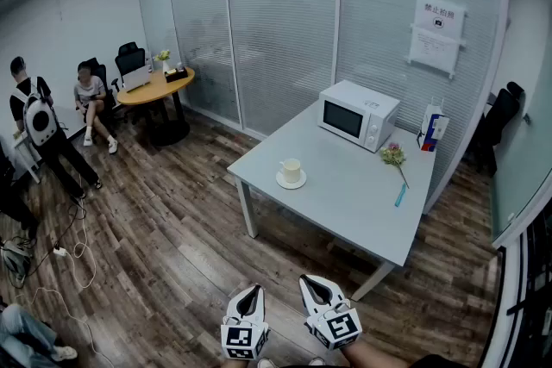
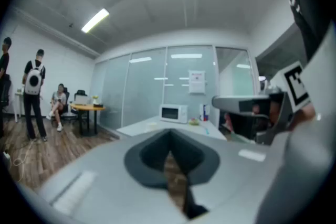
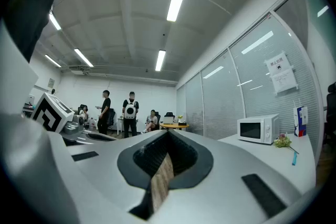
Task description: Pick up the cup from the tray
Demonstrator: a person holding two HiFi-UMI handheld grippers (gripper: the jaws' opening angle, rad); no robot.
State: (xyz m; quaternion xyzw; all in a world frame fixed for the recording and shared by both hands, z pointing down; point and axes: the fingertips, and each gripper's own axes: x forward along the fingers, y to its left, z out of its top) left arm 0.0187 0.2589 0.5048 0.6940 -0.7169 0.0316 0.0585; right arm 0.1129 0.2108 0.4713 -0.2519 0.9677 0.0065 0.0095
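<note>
- Floor (image 1: pixel 172 228): wood-look planks, faint sheen
- Table (image 1: pixel 345 194): smooth matt pale top
- Cup (image 1: pixel 291 170): glossy, ceramic-looking
- Microwave (image 1: pixel 358 115): smooth white casing
- Partition (image 1: pixel 285 13): frosted glass, metal frames

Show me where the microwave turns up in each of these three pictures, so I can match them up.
Head view: the microwave is right of centre in the upper half, at the far end of the grey table.
Left gripper view: small, near the middle.
Right gripper view: right of centre, a little below the middle.
Shared landmark: the paper notice hangs above and right of it in every view.
</note>
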